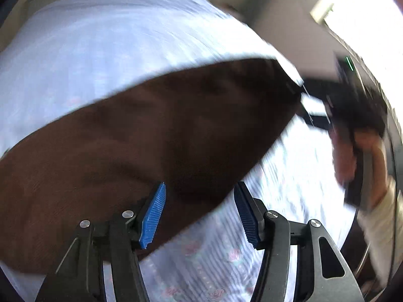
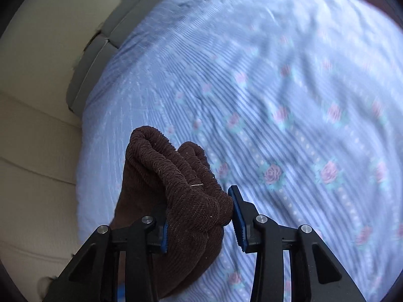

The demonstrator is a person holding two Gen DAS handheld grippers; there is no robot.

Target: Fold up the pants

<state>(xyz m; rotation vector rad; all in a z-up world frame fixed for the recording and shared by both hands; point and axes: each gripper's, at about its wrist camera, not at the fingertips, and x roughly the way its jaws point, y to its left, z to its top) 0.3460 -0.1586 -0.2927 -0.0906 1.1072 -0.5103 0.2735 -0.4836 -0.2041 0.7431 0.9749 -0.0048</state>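
No readable text, label, brand, number or sign anywhere in either view. Checked the brown pants (image 2: pixel 176 188), the striped floral bedsheet (image 2: pixel 277 100) and both gripper bodies: nothing legible. Left wrist view too motion-blurred for small print.

We see two matching grippers — the left gripper (image 1: pixel 200 216) and the right gripper (image 2: pixel 200 220) — each built of black angular linkage arms with triangular cut-outs, round silver pivot screws and ribbed blue pads (image 1: pixel 153 217). In the left view, a hand (image 1: pixel 362 156) shows a pale cream sleeve (image 1: pixel 380 229).
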